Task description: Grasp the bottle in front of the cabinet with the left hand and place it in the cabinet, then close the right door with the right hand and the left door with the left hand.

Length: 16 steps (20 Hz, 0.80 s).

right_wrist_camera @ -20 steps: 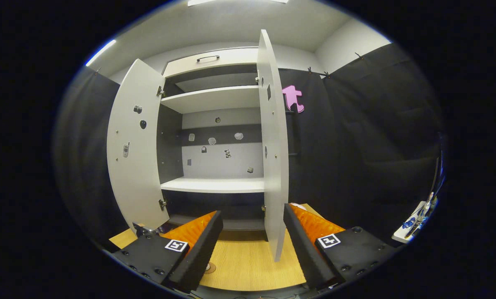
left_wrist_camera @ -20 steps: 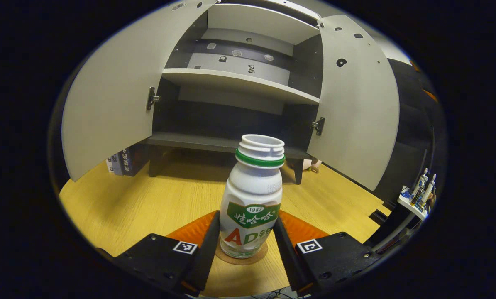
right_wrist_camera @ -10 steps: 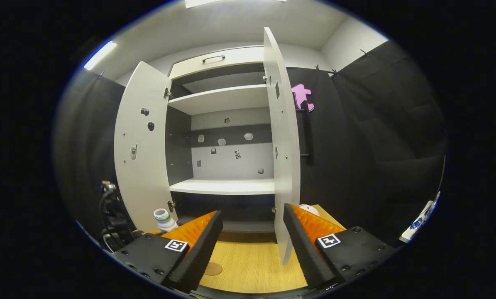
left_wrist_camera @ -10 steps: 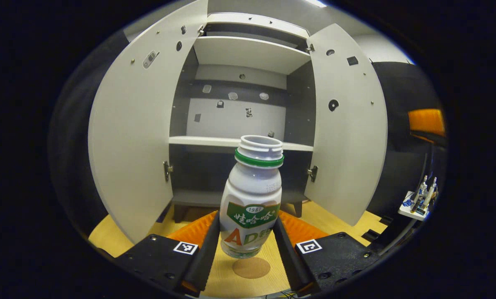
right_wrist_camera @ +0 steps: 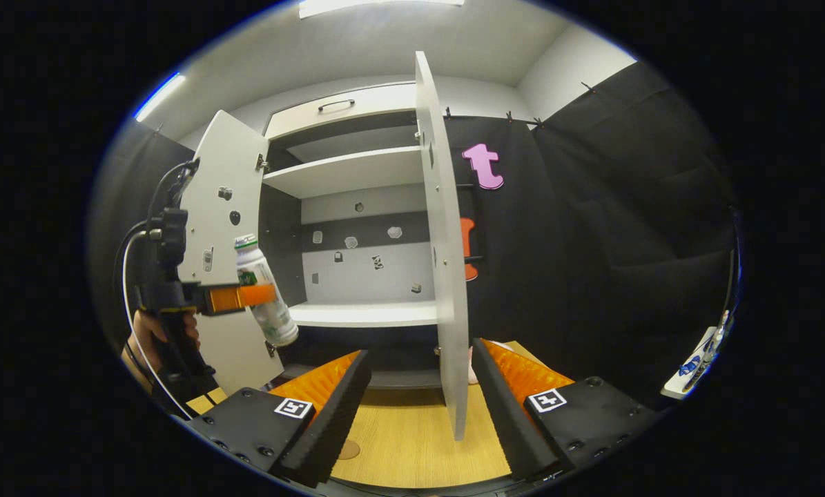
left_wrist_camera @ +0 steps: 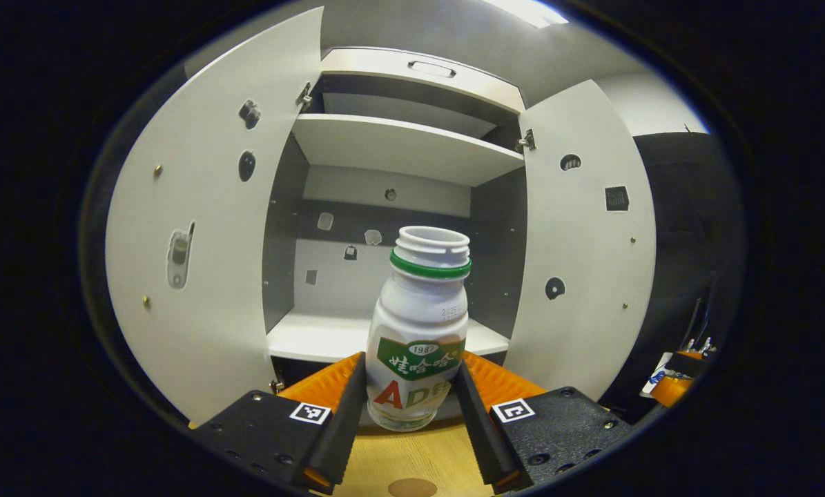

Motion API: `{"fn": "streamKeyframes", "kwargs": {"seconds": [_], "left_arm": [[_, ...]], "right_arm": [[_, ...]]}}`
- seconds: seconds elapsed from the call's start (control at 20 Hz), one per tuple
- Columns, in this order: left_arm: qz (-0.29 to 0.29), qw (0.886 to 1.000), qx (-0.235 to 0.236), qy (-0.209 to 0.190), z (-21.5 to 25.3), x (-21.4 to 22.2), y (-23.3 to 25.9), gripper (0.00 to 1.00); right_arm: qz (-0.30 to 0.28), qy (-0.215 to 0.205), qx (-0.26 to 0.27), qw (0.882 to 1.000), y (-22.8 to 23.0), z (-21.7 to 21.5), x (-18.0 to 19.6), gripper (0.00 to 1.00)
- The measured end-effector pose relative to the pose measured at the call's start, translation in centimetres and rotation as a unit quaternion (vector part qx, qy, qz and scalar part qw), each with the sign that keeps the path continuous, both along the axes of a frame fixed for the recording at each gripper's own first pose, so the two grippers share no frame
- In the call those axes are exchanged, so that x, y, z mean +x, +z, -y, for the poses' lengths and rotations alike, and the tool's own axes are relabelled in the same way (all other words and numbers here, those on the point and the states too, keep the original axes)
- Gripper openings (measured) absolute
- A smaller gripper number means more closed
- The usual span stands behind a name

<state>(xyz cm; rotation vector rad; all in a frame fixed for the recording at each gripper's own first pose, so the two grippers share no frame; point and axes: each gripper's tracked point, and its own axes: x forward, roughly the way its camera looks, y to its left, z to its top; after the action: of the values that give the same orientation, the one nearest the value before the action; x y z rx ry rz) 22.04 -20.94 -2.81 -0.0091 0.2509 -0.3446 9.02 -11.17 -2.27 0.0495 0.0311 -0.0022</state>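
Got the drink bottle [left_wrist_camera: 419, 331] pinched in my left gripper [left_wrist_camera: 409, 407], both fingers squeezing its lower body, and it's up off the wooden worktop [left_wrist_camera: 412, 459], hanging in front of the open cabinet [left_wrist_camera: 412, 148] about level with the white middle shelf [left_wrist_camera: 315, 338]. From the right gripper view it leans a bit, mouth tipped back toward me. My right gripper [right_wrist_camera: 419, 407] has its fingers spread wide with nothing in them, parked just in front of the edge of the right door [right_wrist_camera: 443, 276].

What worries me: the bottle has no cap and I'm only holding it low down, so it could pivot or slip if I bump the shelf lip going in. If it goes down tilted, I'd bet it topples. The left door [left_wrist_camera: 198, 262] sits close on that side too, so a sloppy swing could clip it.

Label's green with "1987" and a big "AD" underneath; the rest is Chinese characters I can't make out.
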Motion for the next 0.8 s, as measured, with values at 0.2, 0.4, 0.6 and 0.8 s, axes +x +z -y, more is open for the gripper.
{"fn": "streamKeyframes", "kwargs": {"seconds": [0.2, 0.4, 0.6, 0.8], "left_arm": [[-0.012, 1.000, -0.014, -0.019, 2.6, 6.7, 1.9, 0.70], [-0.048, 0.999, -0.015, -0.018, 4.0, 13.6, 0.9, 0.71], [-0.073, 0.997, 0.012, -0.011, 5.1, 19.2, -1.5, 0.71], [-0.090, 0.995, 0.031, -0.026, 7.5, 23.3, -4.5, 0.71]], "right_arm": [[0.002, -0.031, 0.002, 1.000, 0.0, 1.9, -0.8, 0.97], [0.000, -0.066, 0.004, 0.998, -0.3, 4.2, -1.7, 0.97], [-0.003, -0.101, 0.008, 0.995, -0.6, 6.7, -2.6, 0.97], [0.001, -0.143, 0.016, 0.990, -0.8, 9.7, -3.7, 0.97]]}}
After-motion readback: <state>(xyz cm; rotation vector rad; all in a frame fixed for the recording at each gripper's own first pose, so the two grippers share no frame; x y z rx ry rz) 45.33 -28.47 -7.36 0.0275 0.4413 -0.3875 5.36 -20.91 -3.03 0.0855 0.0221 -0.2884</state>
